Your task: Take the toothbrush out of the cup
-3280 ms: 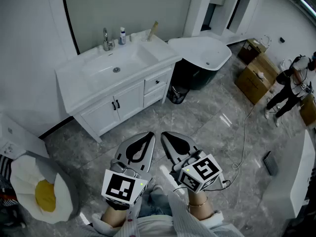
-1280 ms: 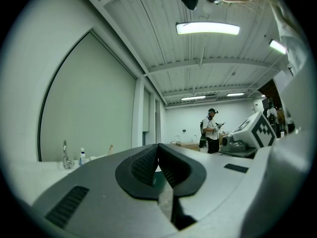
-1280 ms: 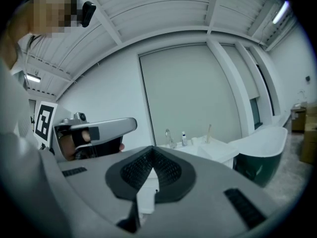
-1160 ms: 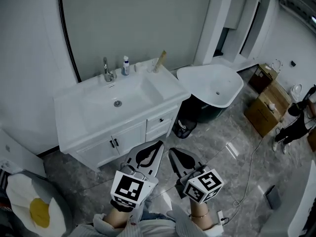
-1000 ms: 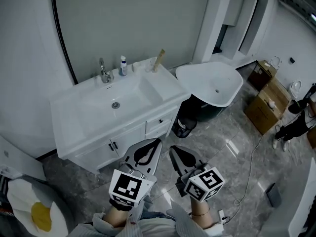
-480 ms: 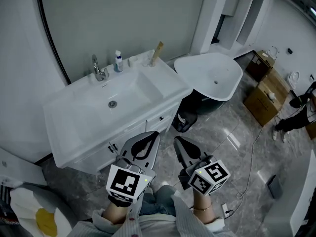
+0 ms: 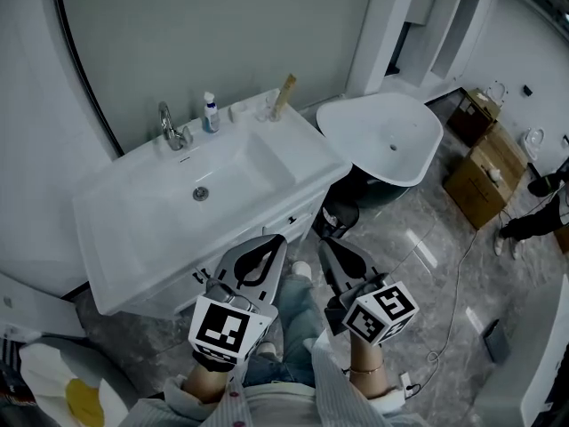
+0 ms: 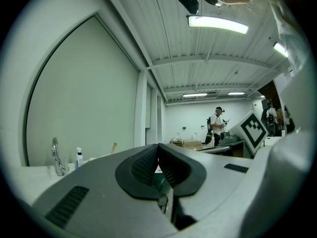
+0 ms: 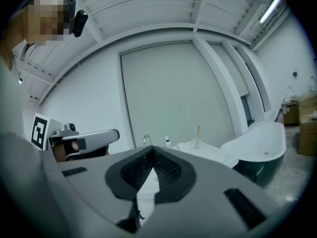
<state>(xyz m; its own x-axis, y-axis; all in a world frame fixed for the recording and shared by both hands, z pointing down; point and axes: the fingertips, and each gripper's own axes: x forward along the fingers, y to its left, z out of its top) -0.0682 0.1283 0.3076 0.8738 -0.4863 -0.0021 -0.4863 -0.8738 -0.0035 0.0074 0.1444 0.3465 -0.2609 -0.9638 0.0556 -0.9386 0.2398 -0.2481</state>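
Head view: nearer the white vanity worktop point(image 7: 311, 149) than a second ago; pale wooden toothbrush point(image 7: 284, 92) upright in clear cup point(image 7: 269, 110) at its back edge, well beyond left gripper point(image 7: 274, 241) and right gripper point(image 7: 324, 244).
Left gripper view: fingers point(image 8: 141, 165) together, empty.
Right gripper view: fingers point(image 9: 133, 170) together, empty. Approach only so far.

The white counter point(image 7: 307, 154) looks glossy and smooth, the faucet point(image 7: 166, 123) shiny metal, the toothbrush point(image 7: 285, 90) pale wood, the grey veined floor point(image 7: 391, 229) polished.

A bathroom, apparently set up inside a showroom, is indicated by a white vanity point(image 7: 307, 157) with a sink point(image 7: 236, 169), a tap point(image 7: 167, 124) and a large mirror point(image 7: 222, 34), by a freestanding bathtub point(image 7: 360, 118) placed beside it on a tiled floor point(image 7: 404, 238), and by cardboard boxes point(image 7: 484, 176) stacked nearby.
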